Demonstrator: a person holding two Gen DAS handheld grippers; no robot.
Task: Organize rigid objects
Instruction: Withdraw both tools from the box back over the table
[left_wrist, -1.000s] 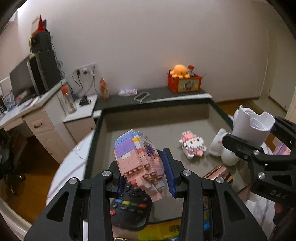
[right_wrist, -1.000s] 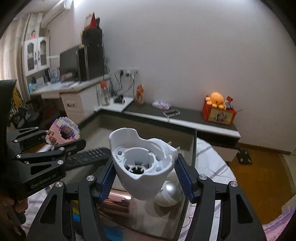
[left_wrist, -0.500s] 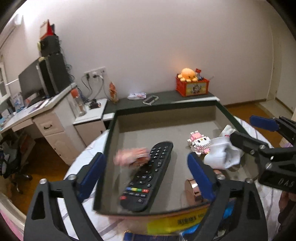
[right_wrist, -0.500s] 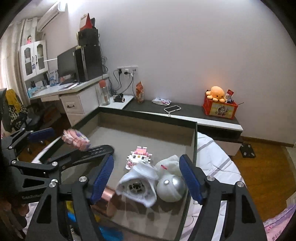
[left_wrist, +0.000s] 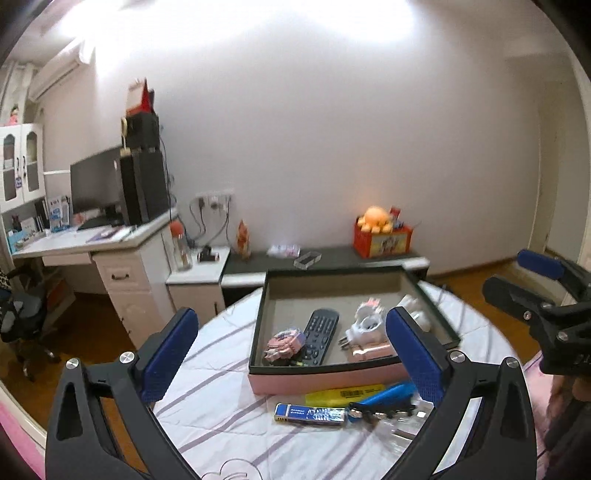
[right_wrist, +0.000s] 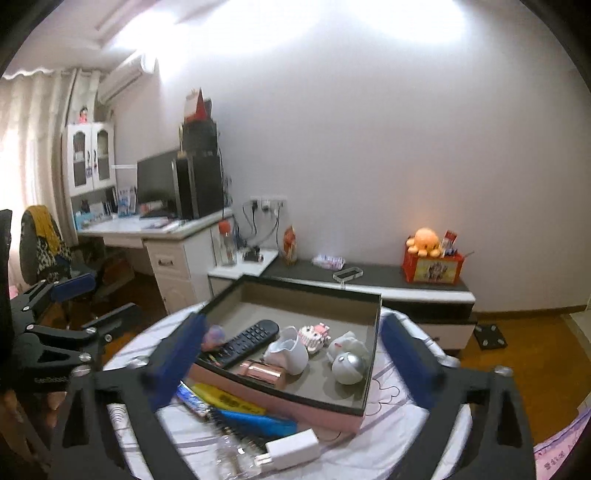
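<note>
Both wrist cameras overlook the shared tray (left_wrist: 325, 376) from nearby.

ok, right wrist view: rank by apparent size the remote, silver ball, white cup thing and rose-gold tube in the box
1. Black remote, longest by far.
2. White cup-shaped part.
3. Silver ball and rose-gold tube: too close to rank. The tube is longer but slimmer, and it lies nearer the camera, which inflates it.

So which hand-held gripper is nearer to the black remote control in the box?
Left, though only slightly. The left hand-held gripper hangs open in front of the black remote control; the right hand-held gripper, also open, is off to its right side.
</note>
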